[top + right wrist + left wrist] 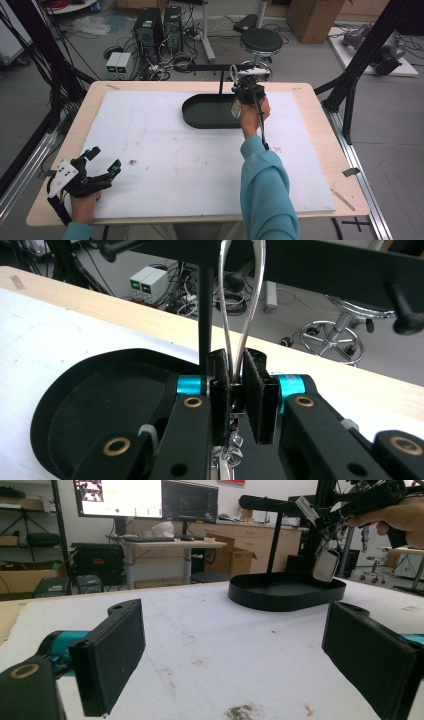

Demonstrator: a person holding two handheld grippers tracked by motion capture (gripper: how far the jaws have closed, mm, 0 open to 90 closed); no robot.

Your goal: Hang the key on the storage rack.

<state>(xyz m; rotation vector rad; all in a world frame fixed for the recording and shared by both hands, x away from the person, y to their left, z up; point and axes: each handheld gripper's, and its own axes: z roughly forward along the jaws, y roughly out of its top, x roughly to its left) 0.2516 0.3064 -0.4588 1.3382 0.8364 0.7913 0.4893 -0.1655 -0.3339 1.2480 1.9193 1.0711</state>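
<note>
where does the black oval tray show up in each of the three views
High view: the black tray sits at the table's far middle, just left of the right gripper.
Left gripper view: upper right, beyond the open jaws.
Right gripper view: lower left, beneath the jaws.
Shared landmark: the tray's upright post.

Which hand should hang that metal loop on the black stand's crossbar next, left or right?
Right. The right gripper is already shut on the metal loop, raised over the black tray just below the crossbar. The left gripper sits open at the table's near left corner, far from the stand.
</note>
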